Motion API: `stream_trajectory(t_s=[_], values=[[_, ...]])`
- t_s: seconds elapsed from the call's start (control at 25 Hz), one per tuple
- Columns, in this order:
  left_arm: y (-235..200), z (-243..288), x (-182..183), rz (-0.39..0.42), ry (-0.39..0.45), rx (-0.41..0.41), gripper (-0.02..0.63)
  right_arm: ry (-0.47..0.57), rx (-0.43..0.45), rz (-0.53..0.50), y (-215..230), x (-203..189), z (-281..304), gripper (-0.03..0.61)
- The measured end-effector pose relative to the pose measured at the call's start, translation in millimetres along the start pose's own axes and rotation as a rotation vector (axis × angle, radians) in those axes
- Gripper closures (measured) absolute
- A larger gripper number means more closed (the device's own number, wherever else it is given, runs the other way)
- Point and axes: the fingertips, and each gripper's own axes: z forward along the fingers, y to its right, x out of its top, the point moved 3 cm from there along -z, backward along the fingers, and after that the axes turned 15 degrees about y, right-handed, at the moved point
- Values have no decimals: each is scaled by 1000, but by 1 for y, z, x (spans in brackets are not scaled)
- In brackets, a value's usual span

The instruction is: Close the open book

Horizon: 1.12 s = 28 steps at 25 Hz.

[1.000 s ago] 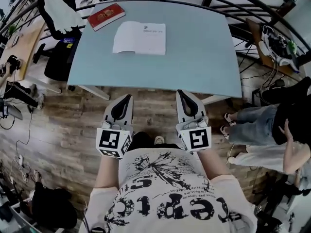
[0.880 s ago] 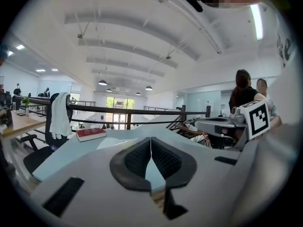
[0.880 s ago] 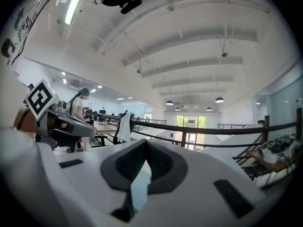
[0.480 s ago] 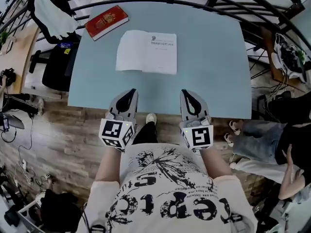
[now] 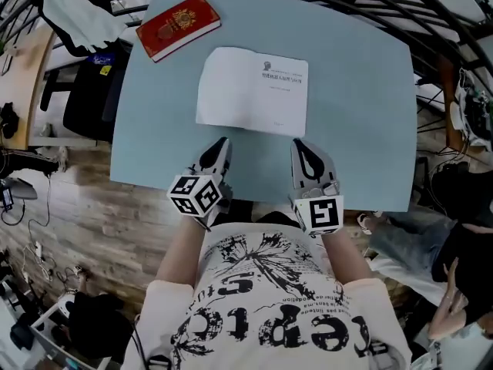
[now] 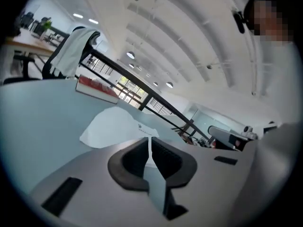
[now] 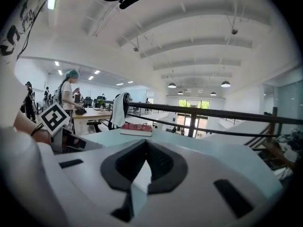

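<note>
The open book (image 5: 252,91) lies flat with white pages up in the middle of the light blue table (image 5: 362,114). My left gripper (image 5: 222,144) hovers just short of the book's near left edge, shut and empty, and rolled a little to one side. My right gripper (image 5: 301,146) is level with it at the book's near right corner, also shut with nothing in it. In the left gripper view the open book (image 6: 113,126) lies beyond the closed left gripper (image 6: 150,140). In the right gripper view the right gripper (image 7: 146,144) has its tips together.
A closed red book (image 5: 178,26) lies at the table's far left corner, red book (image 7: 137,129) ahead of the right gripper. A black chair draped in white cloth (image 5: 77,6) stands to the left. A dark railing (image 5: 370,6) curves behind the table. A person (image 5: 462,276) stands at right.
Both grippers have moved forward from over the wooden floor to above the table's near edge, close to the open book. The left gripper has rolled sideways. Both jaws stayed shut.
</note>
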Motion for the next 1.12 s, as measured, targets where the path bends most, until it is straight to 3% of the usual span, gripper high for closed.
stream_trajectory(t_s=[0.12,0.2,0.44,0.76,0.92,1.12], values=[[-23,14,-15,-194,6,24,587,-27,7,7,2,-13,19,568],[-35,22,-25,-335,17,33,504,-41,4,11,3,-20,28,568],[-69,38,-47,-691,78,123,453,-76,1,2,4,-36,35,568],[-95,57,-56,-791,128,248,443,-110,-22,-19,18,-46,33,568],[-103,56,-61,-834,154,289,564,-110,-19,-30,22,-44,33,568],[-94,55,-52,-791,166,263,584,-98,-24,-14,28,-42,28,568]])
